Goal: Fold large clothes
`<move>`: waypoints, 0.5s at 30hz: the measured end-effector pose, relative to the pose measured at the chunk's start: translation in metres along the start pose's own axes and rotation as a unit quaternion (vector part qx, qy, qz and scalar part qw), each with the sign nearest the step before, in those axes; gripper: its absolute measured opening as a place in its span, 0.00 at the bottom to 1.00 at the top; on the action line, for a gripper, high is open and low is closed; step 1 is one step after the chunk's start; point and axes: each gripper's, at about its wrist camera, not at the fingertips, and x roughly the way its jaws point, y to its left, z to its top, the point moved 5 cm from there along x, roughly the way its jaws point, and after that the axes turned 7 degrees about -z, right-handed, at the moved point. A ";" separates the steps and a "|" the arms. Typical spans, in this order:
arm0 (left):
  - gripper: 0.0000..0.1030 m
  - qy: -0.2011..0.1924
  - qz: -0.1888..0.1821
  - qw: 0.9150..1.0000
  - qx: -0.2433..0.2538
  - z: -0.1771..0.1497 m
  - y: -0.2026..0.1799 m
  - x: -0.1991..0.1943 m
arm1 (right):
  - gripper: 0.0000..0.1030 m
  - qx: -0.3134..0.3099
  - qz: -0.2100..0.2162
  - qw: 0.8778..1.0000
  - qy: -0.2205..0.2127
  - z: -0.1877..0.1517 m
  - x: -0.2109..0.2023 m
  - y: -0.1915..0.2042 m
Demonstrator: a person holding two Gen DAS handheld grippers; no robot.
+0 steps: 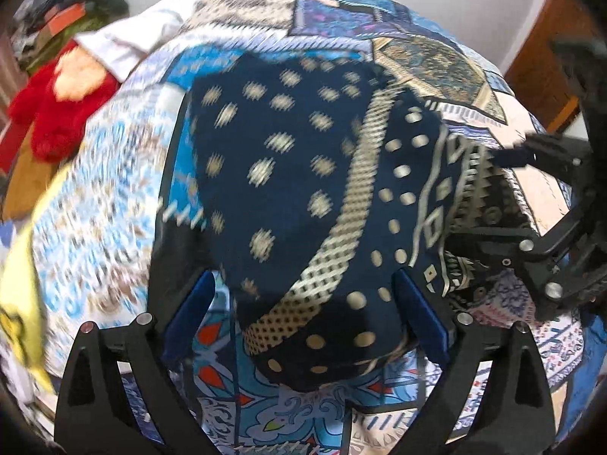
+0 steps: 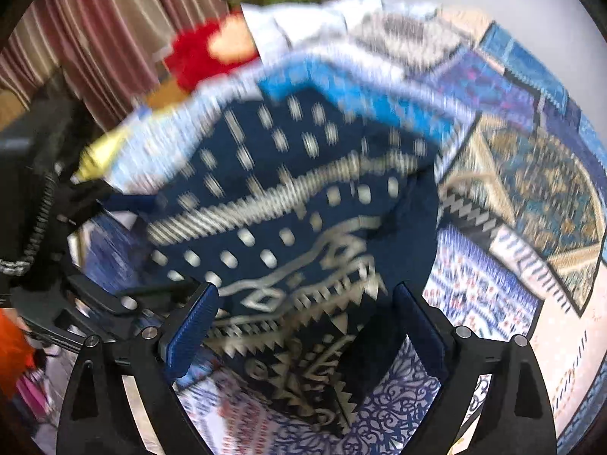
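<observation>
A navy garment (image 1: 299, 174) with cream dots and zigzag bands lies folded on a patchwork bedspread (image 1: 417, 49). My left gripper (image 1: 303, 314) is open, its blue pads (image 1: 189, 311) on either side of the garment's near end. My right gripper (image 2: 303, 326) is open too, its blue pads (image 2: 193, 326) astride the garment's patterned border (image 2: 303, 341). The right gripper also shows in the left wrist view (image 1: 546, 227), at the garment's right edge. Both views are blurred by motion.
A red plush toy (image 1: 57, 102) and a white cloth (image 1: 129, 41) lie at the bedspread's far left. A yellow cloth (image 1: 19, 295) lies at the left. Striped curtains (image 2: 95, 30) hang beyond. A wooden door (image 1: 546, 60) stands at the right.
</observation>
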 end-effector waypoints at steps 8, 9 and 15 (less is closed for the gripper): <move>0.95 -0.003 -0.037 0.999 -0.039 -0.015 0.017 -0.010 | 0.90 0.037 0.011 0.997 0.059 -0.040 0.004 -0.060; 0.95 -0.002 -0.032 0.999 -0.033 -0.015 0.016 -0.012 | 0.90 0.036 0.002 0.998 0.059 -0.043 0.000 -0.066; 0.95 -0.014 0.036 0.999 0.018 -0.002 0.011 -0.034 | 0.89 0.028 -0.069 0.996 0.046 -0.057 -0.023 -0.092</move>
